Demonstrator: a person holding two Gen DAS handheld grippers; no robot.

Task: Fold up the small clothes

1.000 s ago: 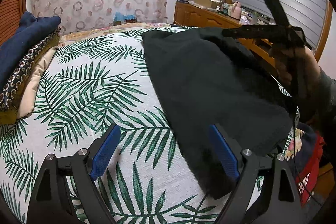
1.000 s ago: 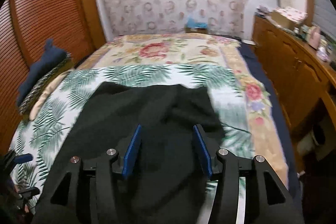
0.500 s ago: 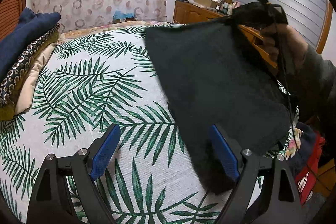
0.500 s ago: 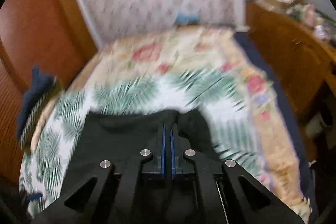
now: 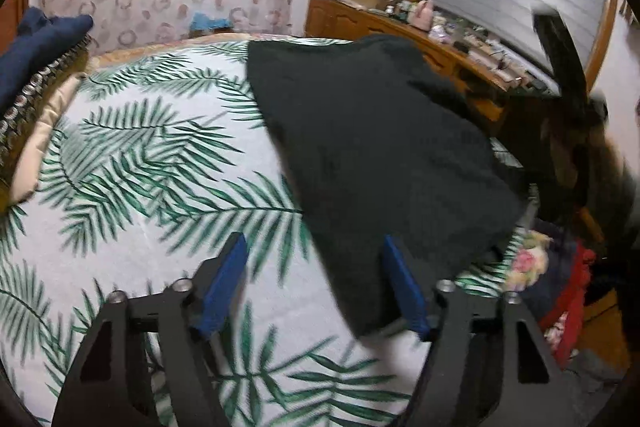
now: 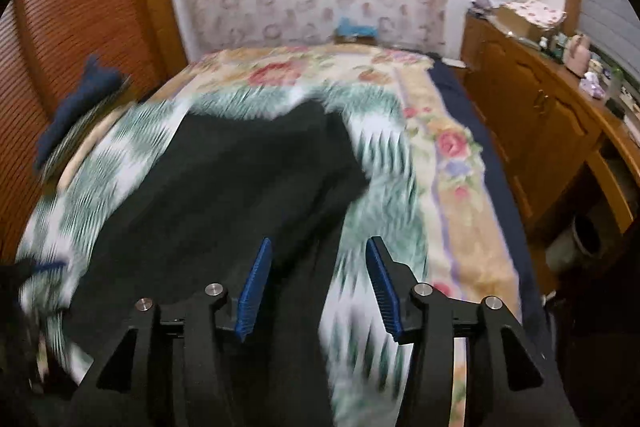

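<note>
Left wrist view: the dark green, soft knitted garment (image 5: 380, 155) lies on the white bedspread printed with green palm fronds (image 5: 132, 163), toward the spread's right edge, one fold apparently laid across it so it reads as a rough slanted block. The left gripper (image 5: 316, 283) has just been closing, yet its blue pads stand apart; the garment's near corner sits between them, unpinched. Beyond the garment the right gripper (image 5: 560, 59) shows only as a dark blur.

Right wrist view: the right gripper (image 6: 316, 283) has just been opening, and its jaws are spread over the garment's right edge (image 6: 240, 187) and the bedspread (image 6: 384, 187), pressing nothing. The picture is smeared. Judged from this, a first fold is down; further folds and smoothing remain.
</note>
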